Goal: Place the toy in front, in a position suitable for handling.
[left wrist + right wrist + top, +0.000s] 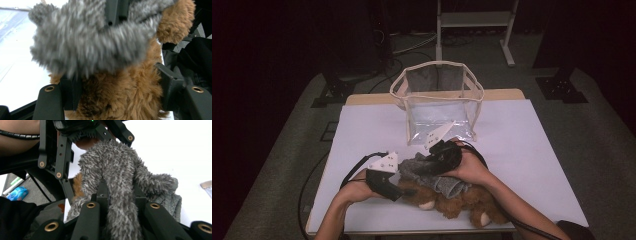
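A brown teddy bear [462, 202] lies near the table's front edge, with a grey fuzzy garment [447, 186] over its upper part. My left gripper [408, 191] comes in from the left and is shut on the bear's brown fur [120, 100], just below the grey garment [87, 40]. My right gripper [423, 167] reaches over from the right and is shut on a fold of the grey garment [117, 165], which bunches up between its jaws [121, 195]. The left gripper's black linkage [60, 152] stands close behind that fold, beside a sliver of brown fur [78, 183].
A clear plastic bag [439, 100] with beige trim stands open at the back middle of the white table [522, 135]. Cables trail off the table's left side. Beyond the table are a metal frame's legs [508, 45] and black stand feet on the floor.
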A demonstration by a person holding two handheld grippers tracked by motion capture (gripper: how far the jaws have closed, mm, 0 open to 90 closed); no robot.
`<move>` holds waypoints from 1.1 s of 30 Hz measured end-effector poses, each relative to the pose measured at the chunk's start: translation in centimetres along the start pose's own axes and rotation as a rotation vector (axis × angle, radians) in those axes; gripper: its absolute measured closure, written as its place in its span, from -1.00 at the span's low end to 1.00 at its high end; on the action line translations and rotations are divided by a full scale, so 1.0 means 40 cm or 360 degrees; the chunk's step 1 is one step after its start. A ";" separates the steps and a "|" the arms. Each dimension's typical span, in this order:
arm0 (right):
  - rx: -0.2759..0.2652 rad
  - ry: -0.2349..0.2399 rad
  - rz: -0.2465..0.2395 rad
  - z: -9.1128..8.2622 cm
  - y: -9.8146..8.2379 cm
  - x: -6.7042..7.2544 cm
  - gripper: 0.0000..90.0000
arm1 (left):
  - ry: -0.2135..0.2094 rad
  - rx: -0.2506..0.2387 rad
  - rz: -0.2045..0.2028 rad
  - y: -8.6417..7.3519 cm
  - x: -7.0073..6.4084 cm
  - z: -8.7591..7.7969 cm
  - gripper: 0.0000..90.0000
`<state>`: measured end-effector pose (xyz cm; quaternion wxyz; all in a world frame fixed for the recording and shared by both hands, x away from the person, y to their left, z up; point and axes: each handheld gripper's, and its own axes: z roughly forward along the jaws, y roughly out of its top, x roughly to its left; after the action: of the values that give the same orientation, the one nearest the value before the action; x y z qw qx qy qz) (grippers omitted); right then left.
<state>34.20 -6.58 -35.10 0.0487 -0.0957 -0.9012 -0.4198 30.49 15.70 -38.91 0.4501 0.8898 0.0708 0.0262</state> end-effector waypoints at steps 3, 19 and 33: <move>0.0036 -0.0041 0.0033 -0.039 -0.027 -0.004 0.64 | 0.0002 0.0021 0.0012 0.002 -0.004 -0.001 -0.26; -0.0152 -0.0313 0.0325 -0.301 -0.317 0.060 0.62 | -0.0011 0.0037 0.0026 0.006 -0.007 0.001 -0.26; -0.0074 -0.0259 0.0260 -0.191 -0.187 -0.038 0.62 | -0.0010 0.0067 0.0077 0.009 -0.012 0.002 -0.26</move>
<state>34.13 -17.35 -36.04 0.0073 -0.2038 -0.8814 -0.4261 30.08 15.35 -38.67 0.4306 0.9006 0.0483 0.0327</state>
